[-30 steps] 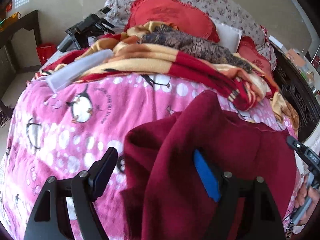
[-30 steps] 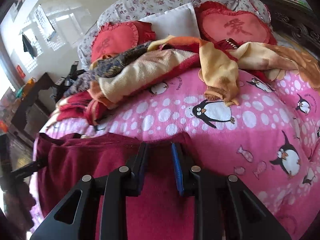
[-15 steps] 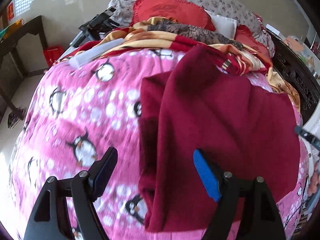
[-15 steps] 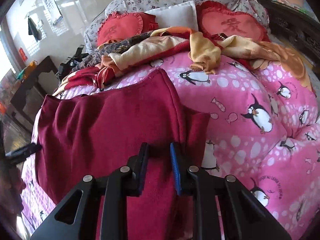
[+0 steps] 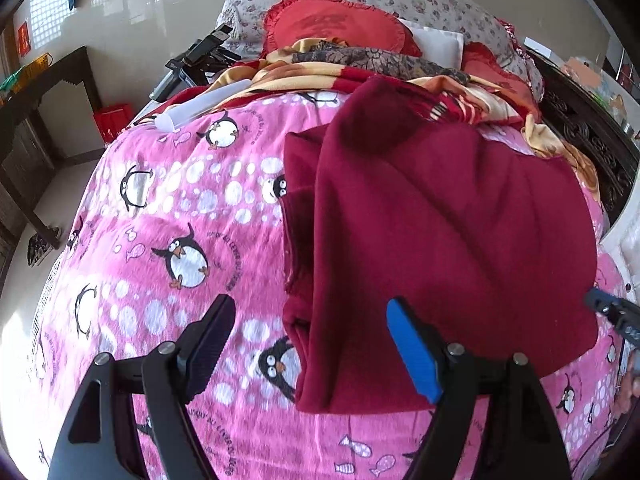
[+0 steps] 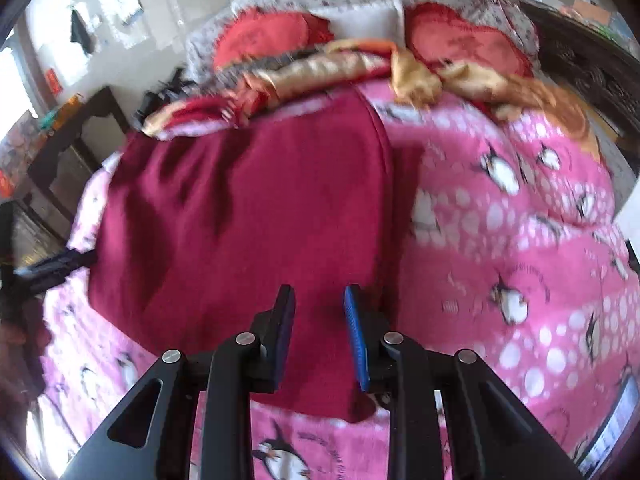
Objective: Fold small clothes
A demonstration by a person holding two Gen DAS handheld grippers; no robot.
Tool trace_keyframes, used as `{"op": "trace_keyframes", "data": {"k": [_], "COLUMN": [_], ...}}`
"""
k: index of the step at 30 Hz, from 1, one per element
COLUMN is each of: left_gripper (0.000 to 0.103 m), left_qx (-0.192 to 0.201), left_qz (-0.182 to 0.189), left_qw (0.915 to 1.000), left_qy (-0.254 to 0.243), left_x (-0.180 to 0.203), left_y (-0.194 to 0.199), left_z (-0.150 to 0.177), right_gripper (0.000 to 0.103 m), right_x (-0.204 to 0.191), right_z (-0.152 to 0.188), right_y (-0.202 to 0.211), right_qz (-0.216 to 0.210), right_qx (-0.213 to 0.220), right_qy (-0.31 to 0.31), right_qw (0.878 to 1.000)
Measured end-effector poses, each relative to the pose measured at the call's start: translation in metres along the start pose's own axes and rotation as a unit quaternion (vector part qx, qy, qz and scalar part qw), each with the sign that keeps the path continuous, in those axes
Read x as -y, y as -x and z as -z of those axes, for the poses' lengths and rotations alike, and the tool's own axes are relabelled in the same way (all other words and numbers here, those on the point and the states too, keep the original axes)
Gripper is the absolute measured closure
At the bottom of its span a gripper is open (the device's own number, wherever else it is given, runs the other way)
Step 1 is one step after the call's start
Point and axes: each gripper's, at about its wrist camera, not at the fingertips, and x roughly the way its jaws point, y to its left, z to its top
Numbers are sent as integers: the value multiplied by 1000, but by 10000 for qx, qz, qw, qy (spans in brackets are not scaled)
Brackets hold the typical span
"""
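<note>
Left gripper (image 5: 310, 346) released, jaws wide, hovering over near-left corner of maroon garment (image 5: 440, 220). Black pad over pink penguin blanket (image 5: 160, 208), blue pad over cloth, neither pressing. Garment flat on blanket, right of centre, doubled over: upper layer smooth, darker under-layer strip showing along left edge (a few soft creases). Far tip up against heap of striped bedding (image 5: 360, 68). Near-right corner hidden behind blue finger; right side cut off by frame.

Right view: right gripper (image 6: 320, 320) clenched to a narrow slot above garment's near-right edge. Cannot tell if any cloth is pinched (pads mask the hem). Whole frame motion-blurred, weave and hems unreadable. Left gripper tip just off garment's left edge, smeared.
</note>
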Motion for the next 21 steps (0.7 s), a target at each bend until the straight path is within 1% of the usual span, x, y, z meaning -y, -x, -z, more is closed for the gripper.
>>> {"op": "trace_keyframes", "data": {"k": [2,5,7,8,12,15,17,21], "left_gripper": [21,21,21,21,21,21,21,21], "left_qx": [-2,2,-30,-46,-79,-114,-143,-229], "left_qz": [-34,-70,-63,-48,6,45,87,297], "left_qw": [10000,10000,10000,10000,10000,9999,9998,9990], "left_qy": [-16,-34,-13,3,49,78,108,249], "left_x": [-1,-3,-5,-6,-8,-9,-10,-16], "left_y": [1,2,-1,-2,-5,-8,-9,-15], "left_z": [2,5,6,7,10,13,14,20], "right_gripper": [103,103,103,103,103,103,103,103], "right_x": [6,3,-5,-12,-50,-86,-114,-158], "right_z": [4,0,-5,-9,-30,-47,-61,-86], "right_y": [-7,2,14,20,24,12,4,-17], "right_qz": [-92,-84,-171,-316,-820,-1047,-1201,-1487], "right_qx": [-84,-38,101,199,363,304,364,407], "right_qy": [-147,-234,-240,-195,102,364,587,826], "right_qw": [9998,9997,9995,9991,9959,9934,9904,9846]}}
